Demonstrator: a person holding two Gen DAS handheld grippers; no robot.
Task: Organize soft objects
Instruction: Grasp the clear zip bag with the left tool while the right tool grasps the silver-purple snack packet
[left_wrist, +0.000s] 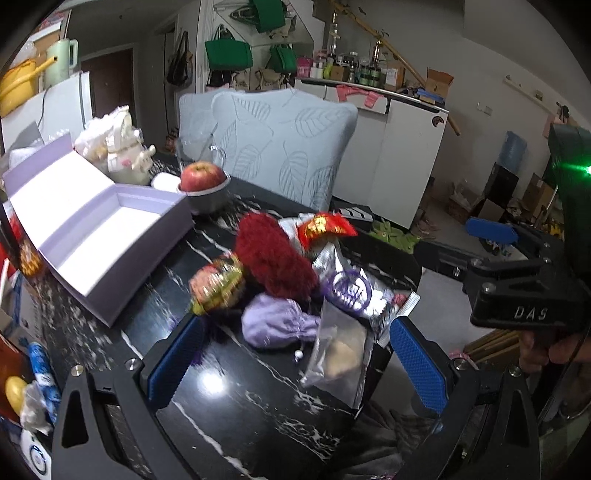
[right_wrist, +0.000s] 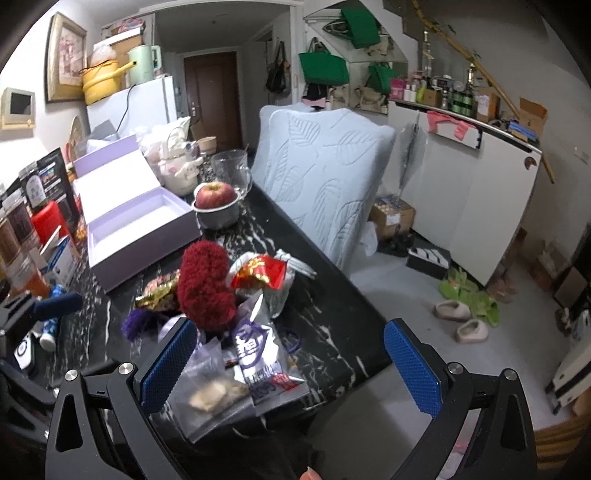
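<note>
A pile of soft things lies on the black marble table (left_wrist: 236, 398): a red fluffy item (left_wrist: 273, 254), a lilac drawstring pouch (left_wrist: 277, 325), a red-gold packet (left_wrist: 325, 227), a gold-patterned packet (left_wrist: 218, 284), a silver-purple snack bag (left_wrist: 351, 288) and a clear bag (left_wrist: 340, 354). An open lilac box (left_wrist: 99, 236) stands left of the pile. My left gripper (left_wrist: 295, 365) is open and empty, just short of the pouch. My right gripper (right_wrist: 291, 369) is open and empty over the snack bag (right_wrist: 258, 354) and clear bag (right_wrist: 210, 395); the red fluffy item (right_wrist: 205, 284) and box (right_wrist: 140, 225) lie beyond.
An apple in a grey bowl (left_wrist: 201, 184) and a glass jug (right_wrist: 232, 171) stand behind the box. A leaf-patterned grey chair (left_wrist: 284, 147) is at the table's far side. Boxes and jars (right_wrist: 29, 221) crowd the table's left edge. Slippers (right_wrist: 461, 317) lie on the floor.
</note>
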